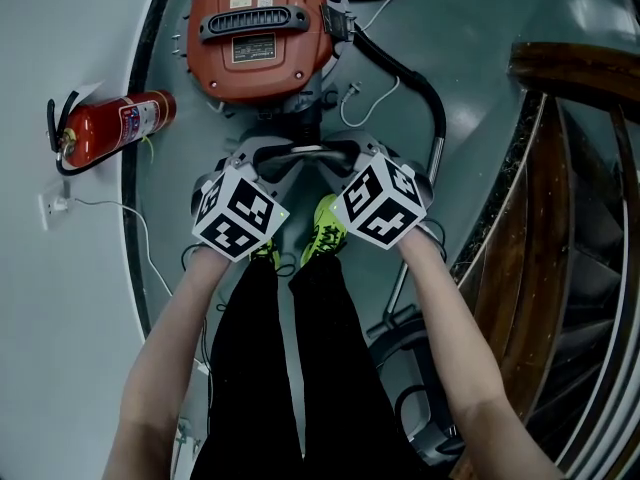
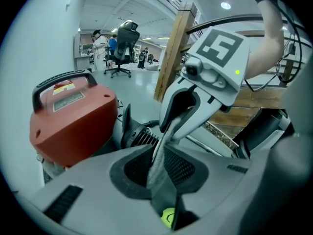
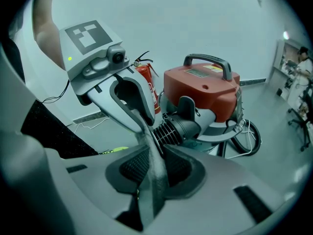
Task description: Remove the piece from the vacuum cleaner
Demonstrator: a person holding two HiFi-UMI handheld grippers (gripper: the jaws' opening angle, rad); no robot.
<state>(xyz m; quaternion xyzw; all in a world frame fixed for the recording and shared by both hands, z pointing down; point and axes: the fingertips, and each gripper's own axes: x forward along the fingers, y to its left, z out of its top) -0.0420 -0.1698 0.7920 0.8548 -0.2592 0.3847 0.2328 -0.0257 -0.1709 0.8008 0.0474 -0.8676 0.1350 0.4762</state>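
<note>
The red vacuum cleaner (image 1: 262,38) (image 2: 73,121) (image 3: 205,89) stands on the floor just ahead of my feet. A ribbed black hose cuff (image 3: 172,129) (image 2: 139,136) plugs into its front. Right before it, a thin grey piece (image 1: 298,154) (image 2: 159,160) (image 3: 152,155) stands on edge between both grippers, which face each other. My left gripper (image 1: 262,160) (image 2: 161,175) (image 3: 142,126) is shut on one end of it. My right gripper (image 1: 345,158) (image 3: 154,173) (image 2: 172,126) is shut on the other end. Where the piece joins the vacuum is hidden.
A red fire extinguisher (image 1: 115,126) (image 3: 149,84) lies by the left wall, near a white cable (image 1: 130,228). The black hose (image 1: 420,88) curves off right. A wooden railing (image 1: 560,168) borders the right side. My green shoes (image 1: 328,226) stand under the grippers.
</note>
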